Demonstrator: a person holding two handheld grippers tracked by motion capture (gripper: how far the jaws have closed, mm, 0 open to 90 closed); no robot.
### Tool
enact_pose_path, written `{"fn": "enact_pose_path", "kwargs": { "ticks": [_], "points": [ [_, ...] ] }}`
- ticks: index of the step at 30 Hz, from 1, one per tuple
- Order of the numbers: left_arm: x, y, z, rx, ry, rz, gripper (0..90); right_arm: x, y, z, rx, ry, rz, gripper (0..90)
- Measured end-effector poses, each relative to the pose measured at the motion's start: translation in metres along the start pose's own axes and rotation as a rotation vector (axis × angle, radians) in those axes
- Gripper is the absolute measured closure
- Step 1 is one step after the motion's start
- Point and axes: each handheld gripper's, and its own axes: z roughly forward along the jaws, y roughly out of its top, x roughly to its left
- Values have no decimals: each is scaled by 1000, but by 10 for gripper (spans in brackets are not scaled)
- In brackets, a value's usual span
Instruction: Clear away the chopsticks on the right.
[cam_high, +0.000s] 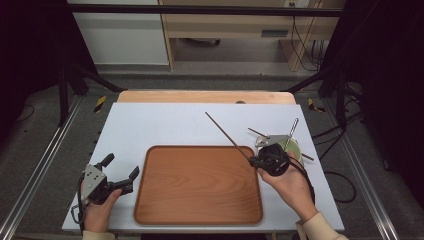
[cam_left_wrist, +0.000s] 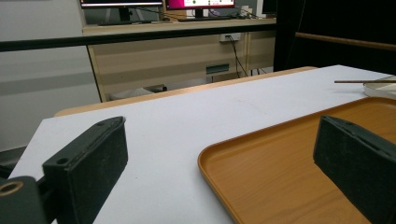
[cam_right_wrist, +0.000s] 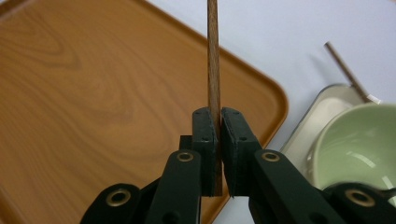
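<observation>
Right gripper at roughly 3 o'clock on the table, clamped on a thin wooden chopstick; seen along its own jaws, pads pinching the stick from both sides, lower end tucked between them and hard to follow. In the high view, chopstick slanting up toward 11 o'clock from the grip, free tip over bare white tabletop beyond the tray's far edge.

Wooden tray at the centre, toward 6 o'clock, resting flat; its rounded corner just beside the clamped jaws in the right gripper view.

Behind the right hand, toward 2 o'clock, a pale green bowl (mostly covered by the gripper body) and a whitish dish under or beside it, which of the two unclear. Second stick lying across the dish rim, far end cut off by the frame. A metal utensil handle poking up from the same cluster, its head hidden.

Left gripper at about 8 o'clock, jaws spread wide and holding nothing; from its own camera, one jaw over the white surface, the other over the tray rim. Left hand partly cut off at the bottom edge.

Beyond the table, desks and monitors, blurred and cropped.
</observation>
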Motion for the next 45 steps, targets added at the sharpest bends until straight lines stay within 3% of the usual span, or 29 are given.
{"fn": "enact_pose_path", "kwargs": {
  "ticks": [8, 12, 23, 24, 26, 34, 45],
  "points": [
    [0, 2, -1, -5, 2, 3, 27, 19, -29, 9, 36, 32, 55, 848],
    [0, 1, 0, -6, 1, -2, 27, 25, -41, 13, 63, 35, 47, 847],
    [-2, 3, 5, -11, -14, -4, 27, 39, -63, 16, 126, 41, 99, 847],
    [-2, 3, 5, -10, -15, -3, 27, 40, -65, 17, 129, 40, 86, 847],
    [-2, 3, 5, -11, -16, -3, 27, 43, -66, 17, 137, 37, 111, 847],
    [-1, 3, 5, -10, -20, -6, 28, 46, -70, 19, 180, 28, 103, 847],
    [-2, 3, 5, -7, -23, -2, 28, 46, -72, 23, 199, 19, 117, 846]
  ]
}}
